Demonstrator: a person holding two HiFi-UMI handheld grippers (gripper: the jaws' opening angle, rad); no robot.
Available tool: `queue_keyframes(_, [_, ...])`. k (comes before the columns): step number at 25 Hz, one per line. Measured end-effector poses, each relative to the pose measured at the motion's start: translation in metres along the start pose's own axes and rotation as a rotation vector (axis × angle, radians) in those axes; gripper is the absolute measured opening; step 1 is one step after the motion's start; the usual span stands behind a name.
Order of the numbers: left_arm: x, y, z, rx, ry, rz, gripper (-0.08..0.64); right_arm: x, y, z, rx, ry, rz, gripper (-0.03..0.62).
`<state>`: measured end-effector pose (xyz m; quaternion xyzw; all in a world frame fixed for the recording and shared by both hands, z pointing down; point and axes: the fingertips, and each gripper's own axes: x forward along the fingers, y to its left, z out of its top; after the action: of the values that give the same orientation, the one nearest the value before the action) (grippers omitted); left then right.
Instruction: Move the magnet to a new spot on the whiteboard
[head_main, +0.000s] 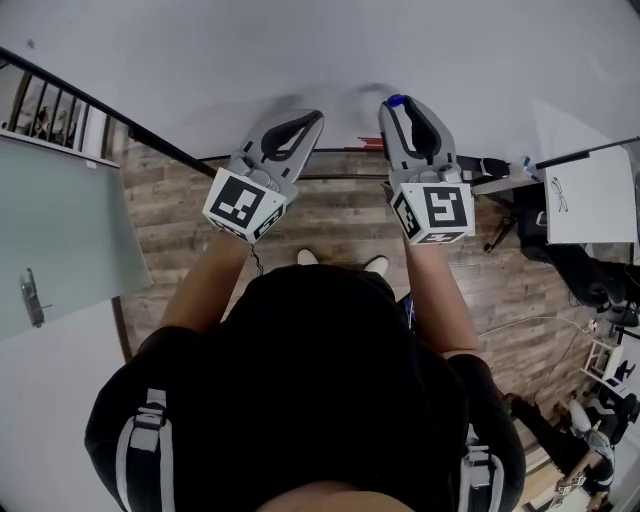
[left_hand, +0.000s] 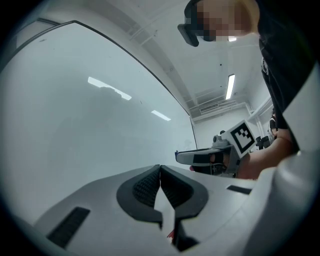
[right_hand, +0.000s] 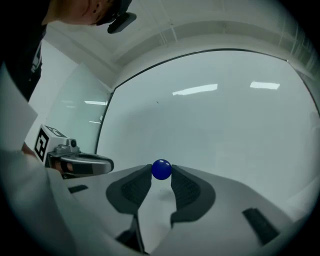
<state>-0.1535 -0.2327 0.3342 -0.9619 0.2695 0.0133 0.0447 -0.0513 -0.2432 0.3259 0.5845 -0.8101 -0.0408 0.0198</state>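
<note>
A small round blue magnet (right_hand: 161, 169) sits between the tips of my right gripper (right_hand: 161, 173), whose pads press on it from both sides. In the head view the magnet (head_main: 396, 101) is at the right gripper's (head_main: 398, 105) tip, right by the whiteboard (head_main: 300, 50); I cannot tell whether it touches the board. My left gripper (left_hand: 160, 168) is shut with nothing in it. It (head_main: 314, 119) hovers just left of the right one, also pointing at the whiteboard (left_hand: 95, 125). The whiteboard (right_hand: 225, 125) fills the background of both gripper views and is blank.
Under the board runs a ledge with red markers (head_main: 371, 143). A dark railing (head_main: 90, 100) and a pale glass panel (head_main: 60, 230) stand at the left. A white sheet with a drawing (head_main: 590, 195) and floor clutter (head_main: 600, 300) are at the right. The floor (head_main: 330, 215) is wood.
</note>
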Motion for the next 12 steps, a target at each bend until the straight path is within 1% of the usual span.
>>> queue_keyframes(2, [-0.004, 0.001, -0.001, -0.005, 0.003, 0.008, 0.005, -0.004, 0.009, -0.002, 0.016, 0.002, 0.042, 0.120])
queue_keyframes(5, [-0.011, 0.002, -0.001, -0.001, 0.010, 0.013, 0.005, -0.010, 0.023, -0.003, 0.007, -0.010, 0.090, 0.120])
queue_keyframes(12, [-0.028, -0.002, -0.009, -0.015, 0.015, 0.000, 0.005, -0.025, 0.051, -0.014, 0.003, -0.046, 0.182, 0.120])
